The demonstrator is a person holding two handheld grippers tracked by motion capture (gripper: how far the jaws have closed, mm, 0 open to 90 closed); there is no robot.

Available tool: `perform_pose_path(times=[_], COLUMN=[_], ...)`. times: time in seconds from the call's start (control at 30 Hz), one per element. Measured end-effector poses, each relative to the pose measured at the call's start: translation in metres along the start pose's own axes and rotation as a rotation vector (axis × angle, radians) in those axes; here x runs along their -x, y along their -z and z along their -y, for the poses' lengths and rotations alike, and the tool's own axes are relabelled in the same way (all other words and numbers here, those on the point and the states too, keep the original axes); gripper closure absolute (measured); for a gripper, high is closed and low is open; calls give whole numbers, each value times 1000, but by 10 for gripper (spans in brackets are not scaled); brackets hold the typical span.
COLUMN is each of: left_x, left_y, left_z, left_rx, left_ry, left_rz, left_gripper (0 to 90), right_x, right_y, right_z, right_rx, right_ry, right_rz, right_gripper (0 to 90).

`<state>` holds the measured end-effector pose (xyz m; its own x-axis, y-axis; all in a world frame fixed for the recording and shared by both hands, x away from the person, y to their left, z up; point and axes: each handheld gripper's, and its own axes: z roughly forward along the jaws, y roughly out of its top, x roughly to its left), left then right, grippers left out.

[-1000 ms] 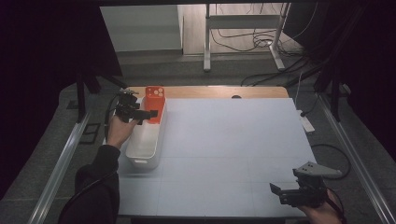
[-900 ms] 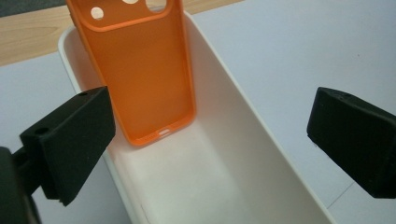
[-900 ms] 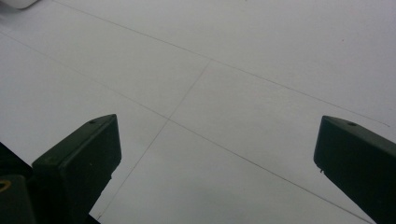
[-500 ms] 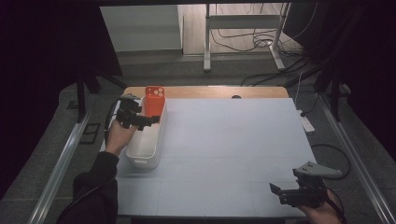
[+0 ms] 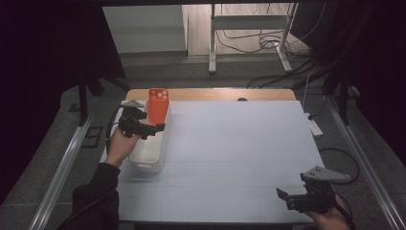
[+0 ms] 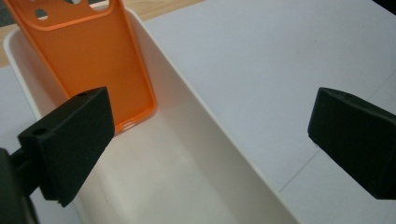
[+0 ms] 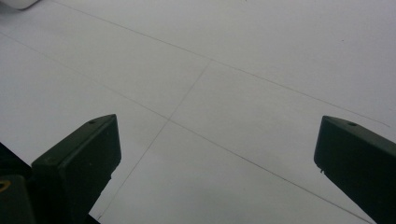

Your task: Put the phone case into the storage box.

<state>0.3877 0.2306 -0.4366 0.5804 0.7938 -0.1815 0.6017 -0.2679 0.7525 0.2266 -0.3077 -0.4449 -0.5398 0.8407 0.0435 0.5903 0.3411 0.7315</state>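
Looking like a lab recording rig: white-covered table (image 5: 239, 158) lying ahead of the tools, dark curtains (image 5: 52, 52) hanging beyond, loose cables (image 5: 258, 43) trailing across the floor.

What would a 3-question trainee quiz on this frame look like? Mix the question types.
1. True or false: the orange phone case lies flat on the white mat.
2. What is the state of the left gripper? A) shut on the case B) open above the white bin C) open and resting on the mat
3. Fill in: the right gripper is open at the table's near ____ corner.

Key
1. False: it leans in the bin's far end, with its top edge above the rim.
2. B
3. right
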Motion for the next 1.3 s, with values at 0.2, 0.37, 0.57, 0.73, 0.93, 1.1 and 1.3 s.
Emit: perform_pose_path(times=[0.2,0.37,0.57,0.73,0.93,1.1,1.3], left_x=[10,16,24,27,34,40,46], left_y=[3,8,15,18,21,25,29], left_z=[7,12,19,24,32,36,42], left_rx=[-1,6,11,9,0,1,5], left_ry=[-19,-23,-32,-34,-43,-53,-55], left_rz=[2,9,9,3,-8,-10,-8], left_gripper=[14,15,15,16,16,16,16], right_x=[0,0,-1,-1,-1,-1,-1], right_y=[0,0,0,0,0,0,0], right_z=[0,0,0,0,0,0,0], right_rx=[0,0,0,0,1,0,-1], right_ry=[4,5,8,9,9,12,13], right_rz=[-1,-2,-2,-5,-6,-6,-6], right_gripper=[2,2,2,2,2,2,2])
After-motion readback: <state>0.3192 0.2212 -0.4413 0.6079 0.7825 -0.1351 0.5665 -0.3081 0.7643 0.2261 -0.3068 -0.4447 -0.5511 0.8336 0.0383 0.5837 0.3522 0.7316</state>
